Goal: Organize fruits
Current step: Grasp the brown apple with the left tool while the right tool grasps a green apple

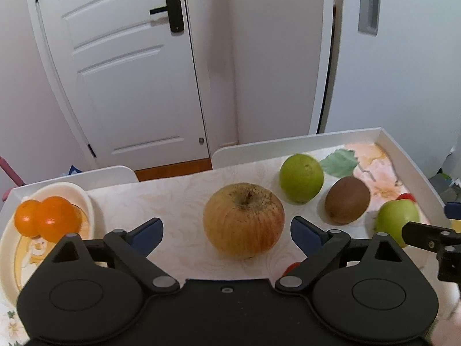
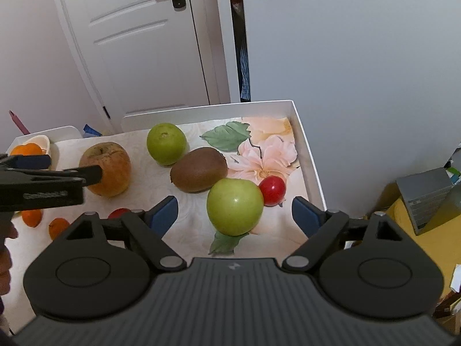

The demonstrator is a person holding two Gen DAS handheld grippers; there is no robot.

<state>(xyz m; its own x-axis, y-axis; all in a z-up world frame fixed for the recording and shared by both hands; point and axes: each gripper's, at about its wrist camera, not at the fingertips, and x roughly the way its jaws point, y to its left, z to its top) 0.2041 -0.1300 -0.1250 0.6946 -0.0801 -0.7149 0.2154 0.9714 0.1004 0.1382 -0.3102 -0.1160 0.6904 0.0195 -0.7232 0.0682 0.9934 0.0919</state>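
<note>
Right wrist only: red cherry tomato (image 2: 272, 190).

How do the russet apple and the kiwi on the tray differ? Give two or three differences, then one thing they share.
The russet apple is round, with a stem dimple on top; the kiwi is oval and lies on its side. The apple is yellow-orange with red streaks, the kiwi plain brown. The apple looks bigger. Both rest on the tray, ungripped.

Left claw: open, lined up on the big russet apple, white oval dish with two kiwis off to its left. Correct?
One error: the white oval dish holds two small oranges, not kiwis, as the left wrist view shows. The rest stands: the left claw is open around the big russet apple.
</note>
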